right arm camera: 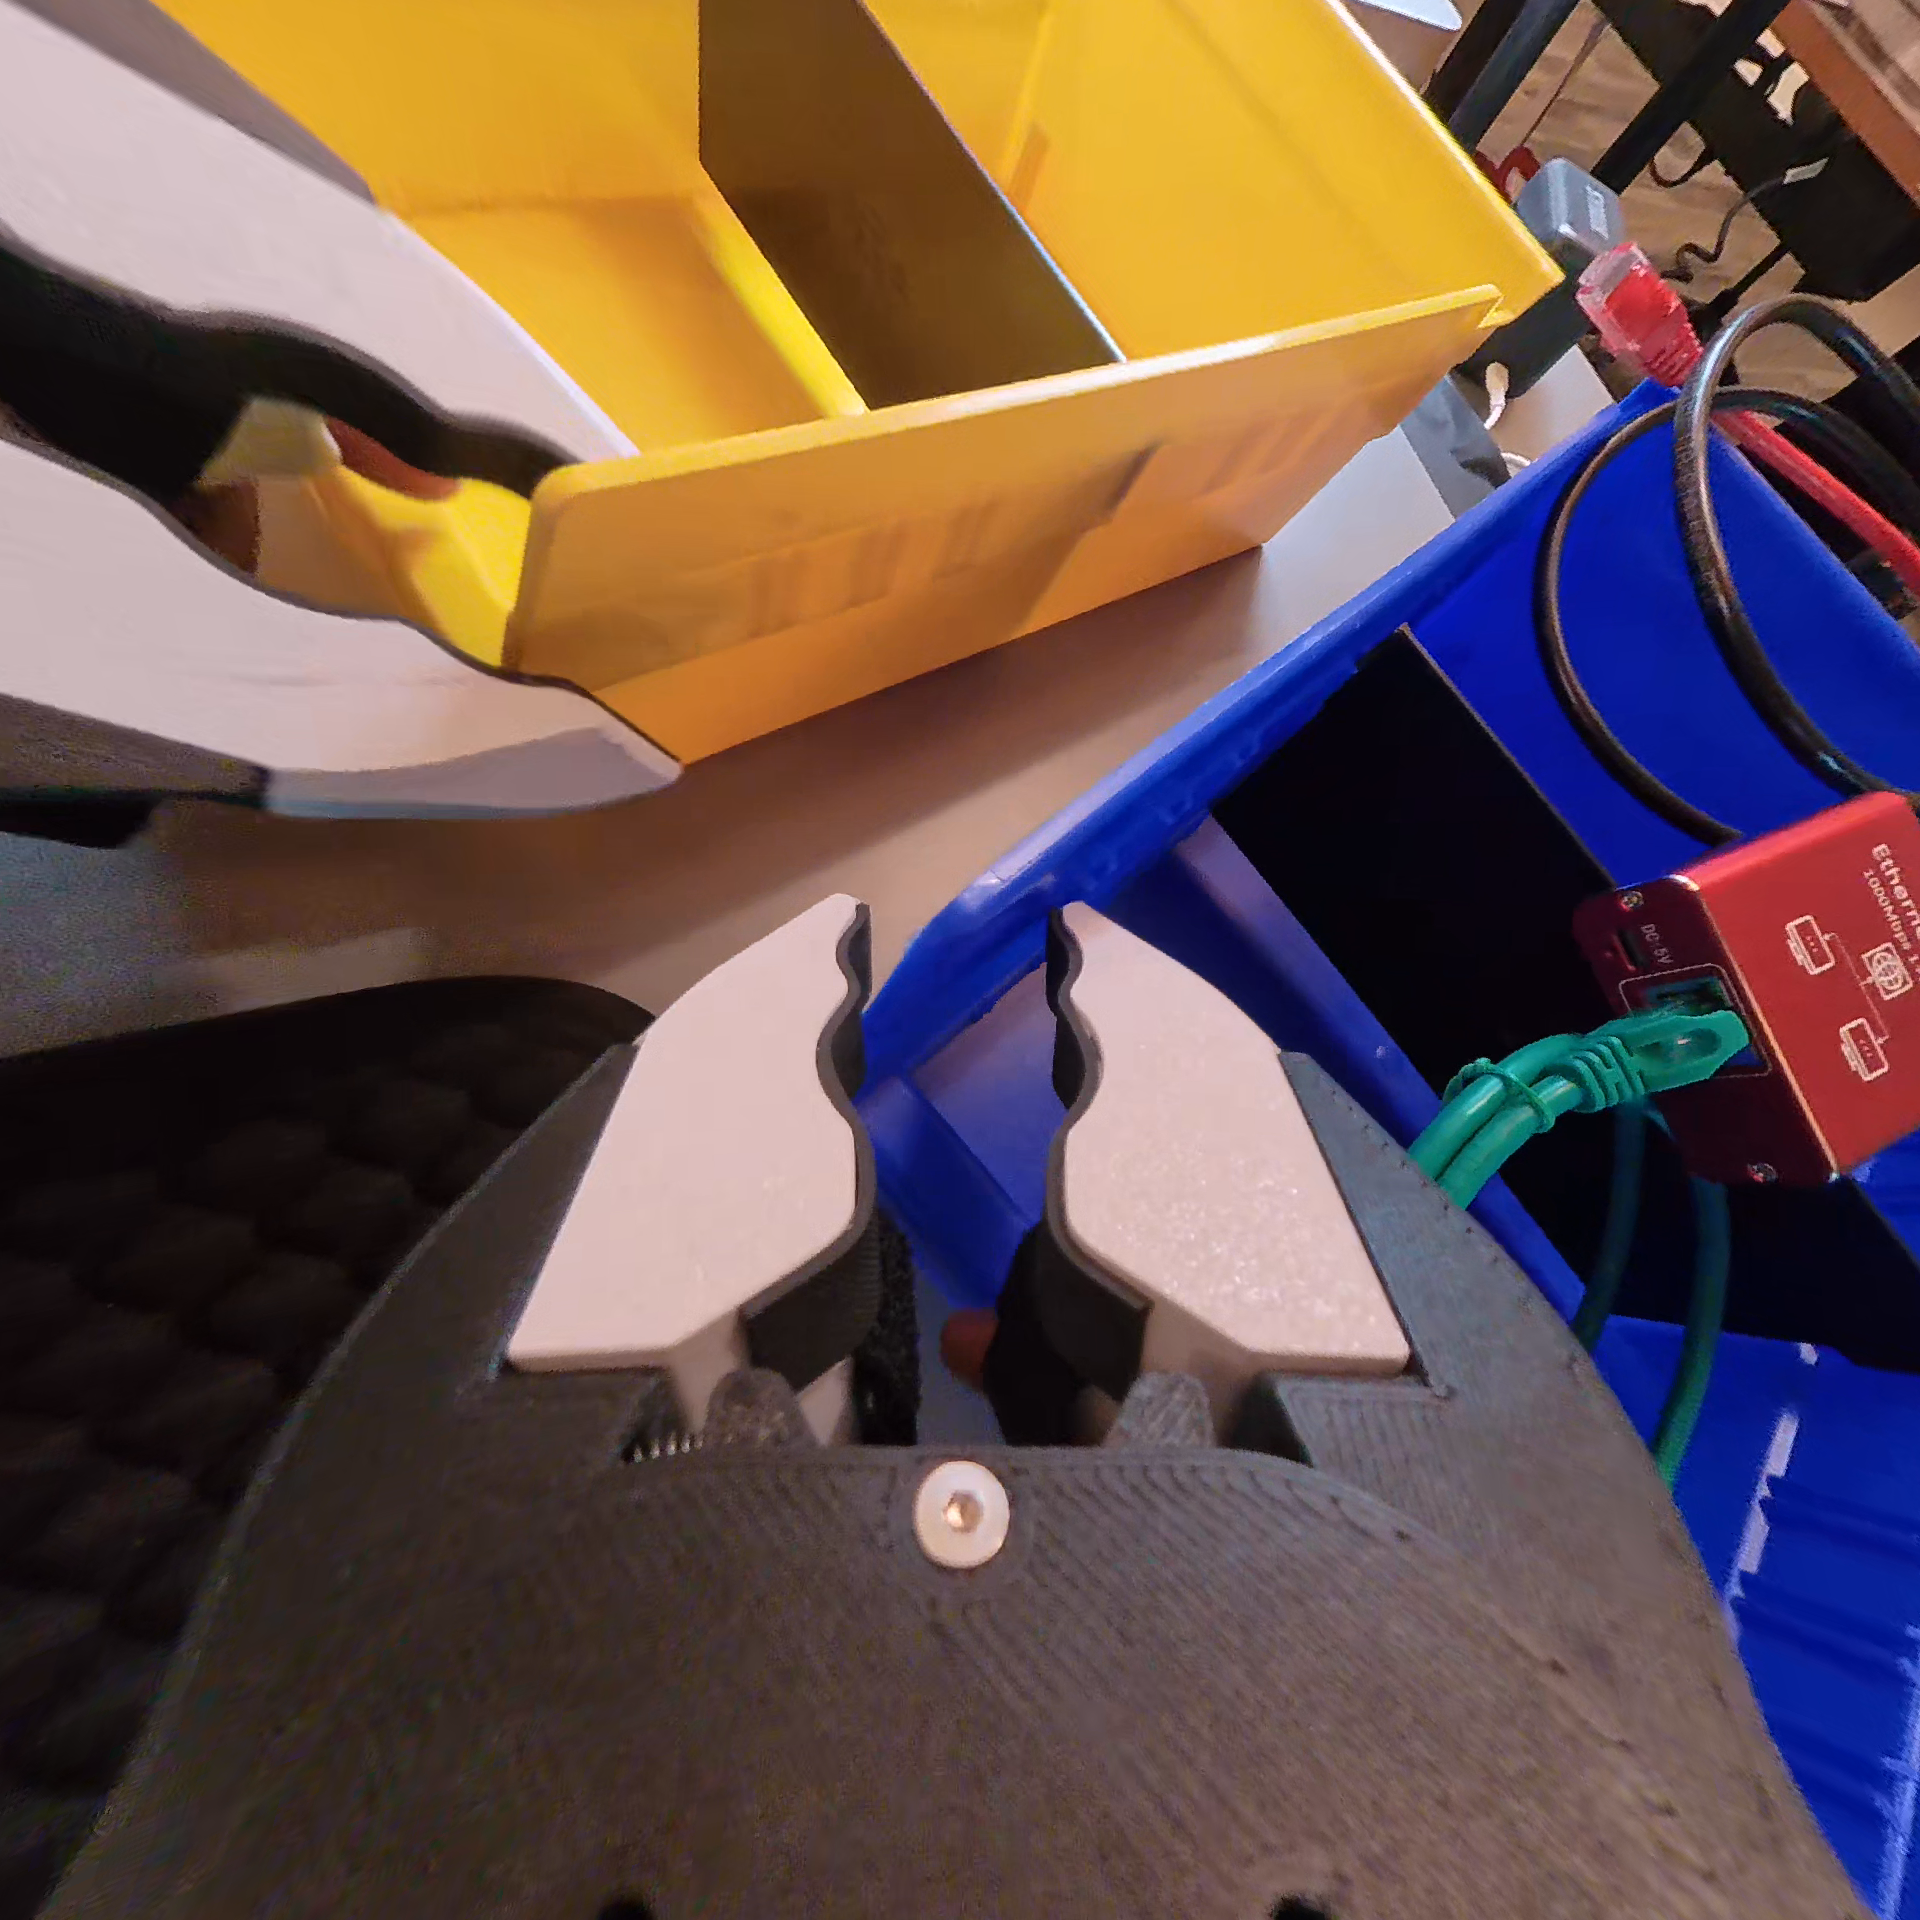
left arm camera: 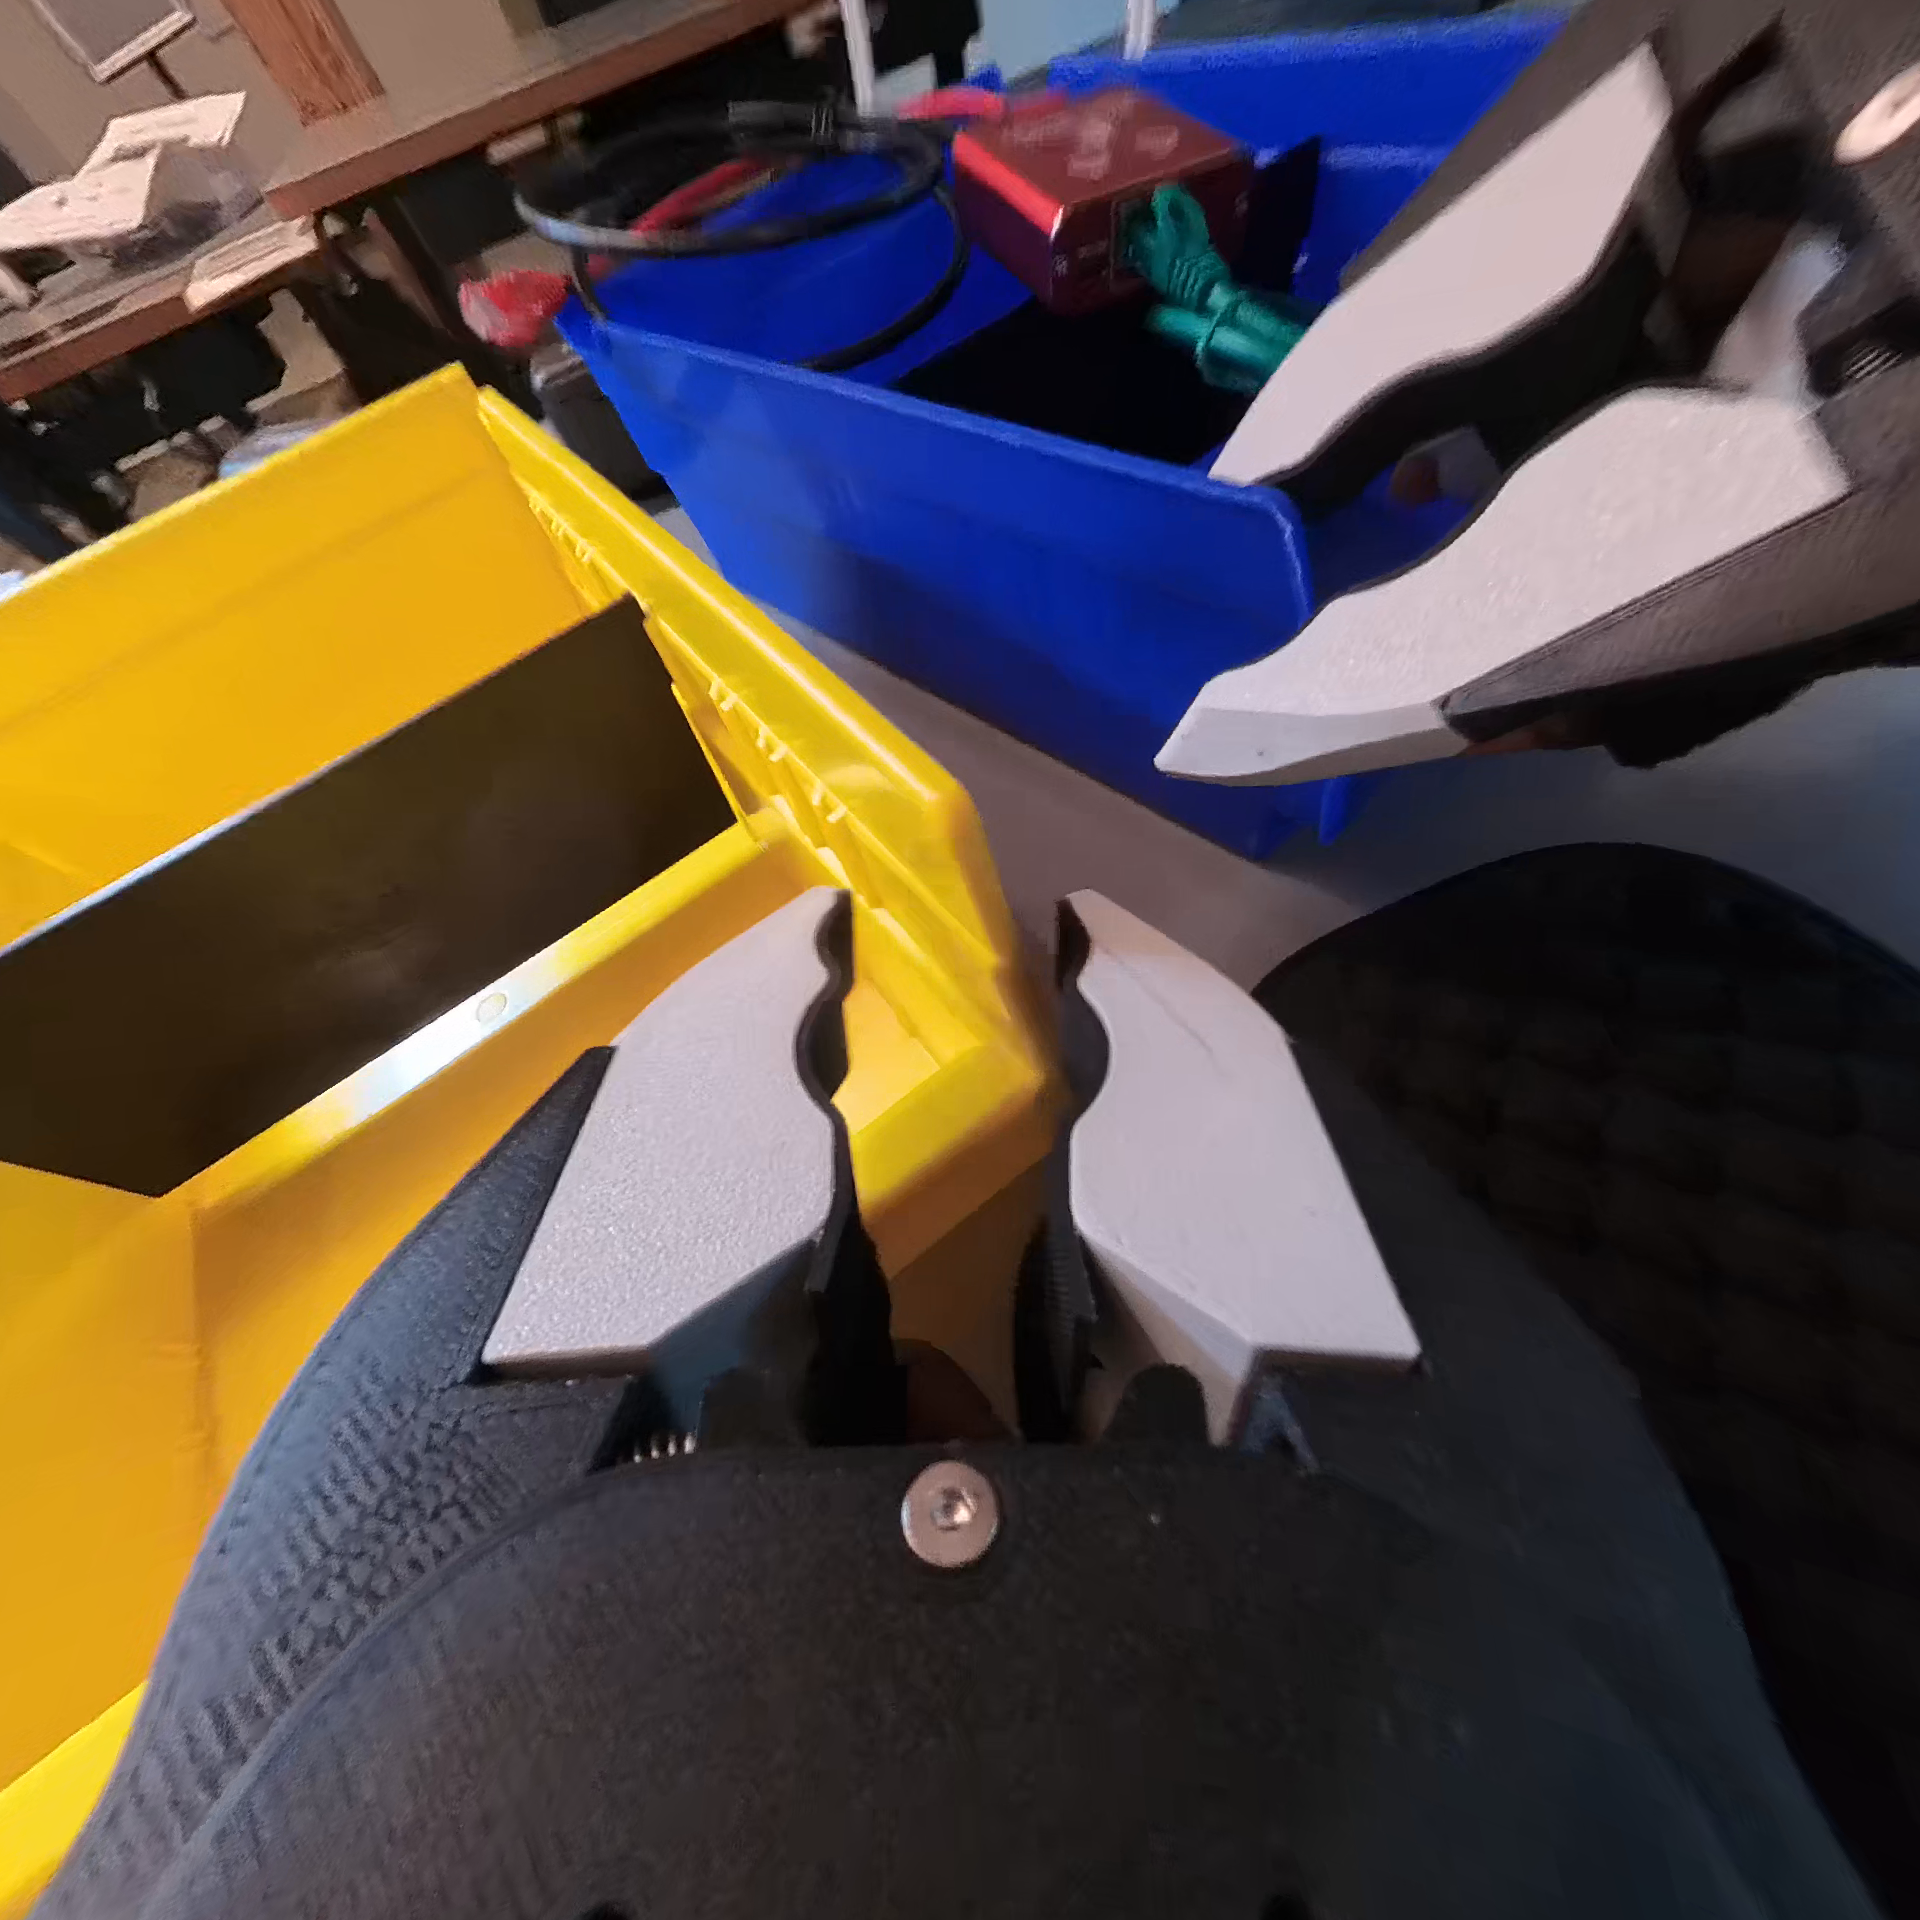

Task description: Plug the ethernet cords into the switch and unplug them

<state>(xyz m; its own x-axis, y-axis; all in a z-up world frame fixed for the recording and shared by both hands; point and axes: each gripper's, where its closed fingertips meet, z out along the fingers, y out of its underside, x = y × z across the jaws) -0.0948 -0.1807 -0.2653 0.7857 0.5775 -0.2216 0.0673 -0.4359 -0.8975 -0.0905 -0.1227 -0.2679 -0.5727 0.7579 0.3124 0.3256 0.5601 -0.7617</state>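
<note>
A red switch [left arm camera: 1091,177] [right arm camera: 1808,997] lies in the blue bin [left arm camera: 987,540] [right arm camera: 1143,790]. A green ethernet cord [left arm camera: 1184,270] [right arm camera: 1558,1081] is plugged into its side. A red cord's plug [left arm camera: 509,307] [right arm camera: 1636,312] and a black cable loop [left arm camera: 727,234] [right arm camera: 1704,520] hang over the bin's far end. My left gripper [left arm camera: 956,914] [right arm camera: 649,608] is shut on a corner wall of the yellow bin [left arm camera: 312,582] [right arm camera: 935,499]. My right gripper [right arm camera: 956,925] [left arm camera: 1190,618] is shut on the blue bin's near wall.
The yellow bin holds only a black divider [left arm camera: 364,894] [right arm camera: 883,208]. The bins stand side by side on a grey table [left arm camera: 1091,831] [right arm camera: 831,790]. A black textured pad [left arm camera: 1610,1091] [right arm camera: 208,1195] lies near me. Desks and clutter stand beyond. Between my right fingertips and the red switch [left arm camera: 1091,177] there is roughly 12 cm. It turns up in the right wrist view [right arm camera: 1796,925] as well.
</note>
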